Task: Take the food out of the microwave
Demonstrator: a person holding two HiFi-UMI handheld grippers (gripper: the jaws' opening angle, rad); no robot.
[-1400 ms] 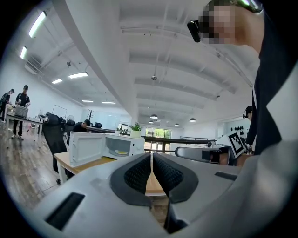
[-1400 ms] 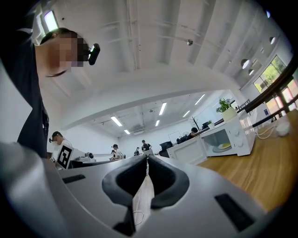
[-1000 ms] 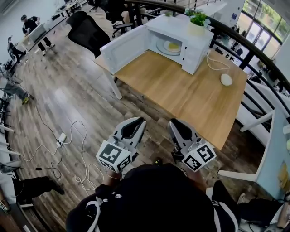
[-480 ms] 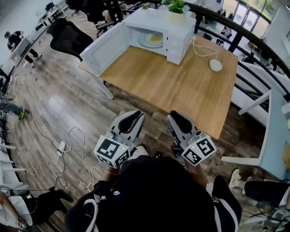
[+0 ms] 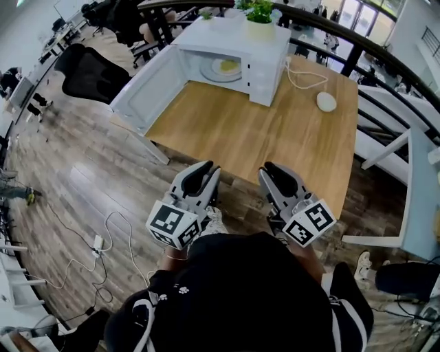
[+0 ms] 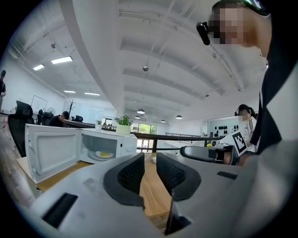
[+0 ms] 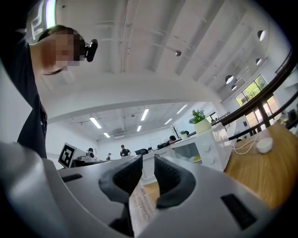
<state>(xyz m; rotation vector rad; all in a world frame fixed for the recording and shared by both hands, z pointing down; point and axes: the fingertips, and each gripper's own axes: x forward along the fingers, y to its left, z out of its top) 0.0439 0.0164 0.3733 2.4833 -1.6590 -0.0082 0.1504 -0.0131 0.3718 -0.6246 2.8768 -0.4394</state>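
A white microwave [image 5: 265, 51] stands at the far end of the wooden table [image 5: 275, 137], its door [image 5: 148, 89] swung wide open to the left. Inside lies a plate with yellow food [image 5: 225, 67], also seen as the food [image 6: 105, 154] in the left gripper view. My left gripper [image 5: 204, 172] and right gripper [image 5: 273, 172] are held side by side at the table's near edge, far from the microwave. The left jaws have just been opening; a narrow gap shows and nothing is between them. The right gripper [image 7: 148, 165] also shows a narrow empty gap.
A potted plant [image 5: 261, 17] sits on top of the microwave. A white rounded object [image 5: 326, 102] with a cable lies at the table's far right. A black office chair [image 5: 86, 72] stands left, a white chair [image 5: 392, 172] right, and cables [image 5: 103, 240] lie on the floor.
The person has stepped closer to the table. Both grippers have moved forward to its near edge, and the microwave now looks nearer.
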